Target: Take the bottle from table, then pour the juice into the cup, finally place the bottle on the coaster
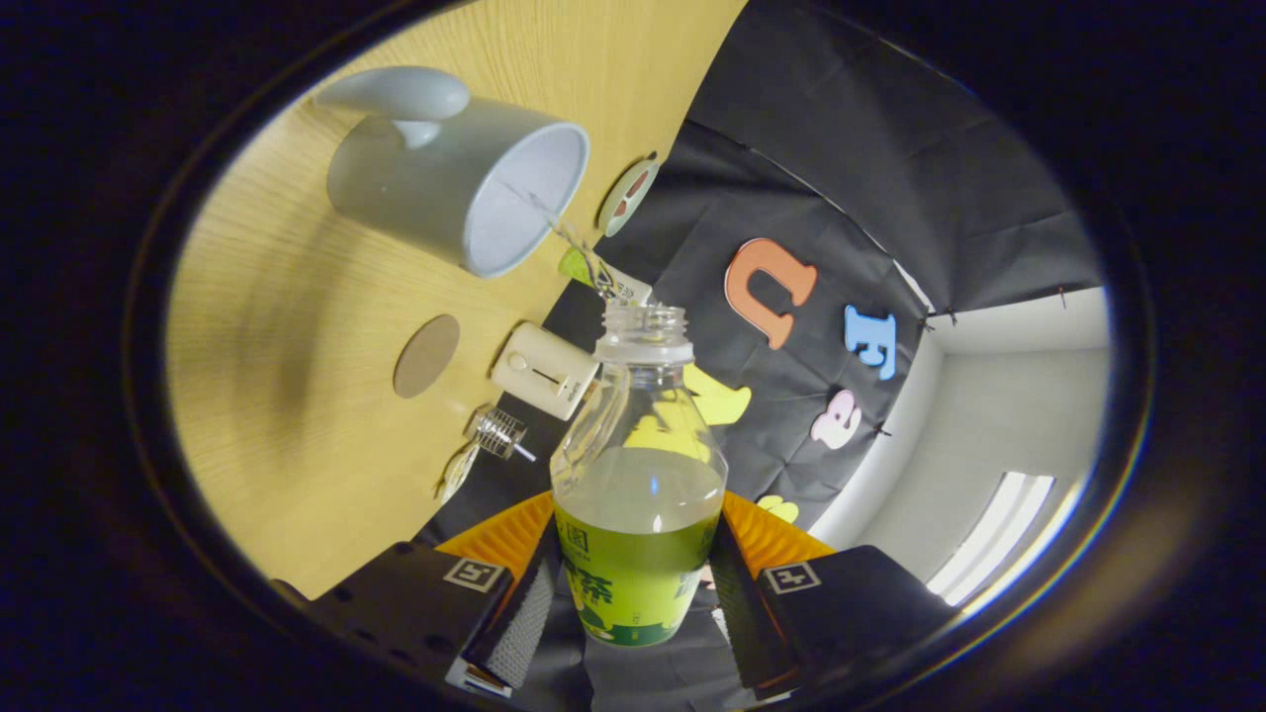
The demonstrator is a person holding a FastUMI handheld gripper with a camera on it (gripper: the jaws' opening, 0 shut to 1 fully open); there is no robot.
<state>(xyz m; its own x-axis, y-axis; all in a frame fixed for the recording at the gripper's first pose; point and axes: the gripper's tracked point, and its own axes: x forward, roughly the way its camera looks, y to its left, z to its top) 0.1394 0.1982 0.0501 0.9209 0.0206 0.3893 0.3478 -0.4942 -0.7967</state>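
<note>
While the view is rolled hard to one side, the tongs hold the bottle between their two fingers, one pad pressed to each side of its green-labelled lower body, so the gap is only as wide as the bottle. Its neck points straight ahead, away from the tongs, with the cap off and the open mouth at the far end. Liquid fills only the part nearest the fingers; the shoulder and neck are clear. A thin stream of juice leaves the mouth and runs into the cup, a grey mug well beyond the fingertips, standing on the wooden table, its opening turned toward the bottle. Between cup and tongs, off to the table side, lies the round brown coaster, bare. Near it rest a small white box and a little metal piece, at the table's edge.
</note>
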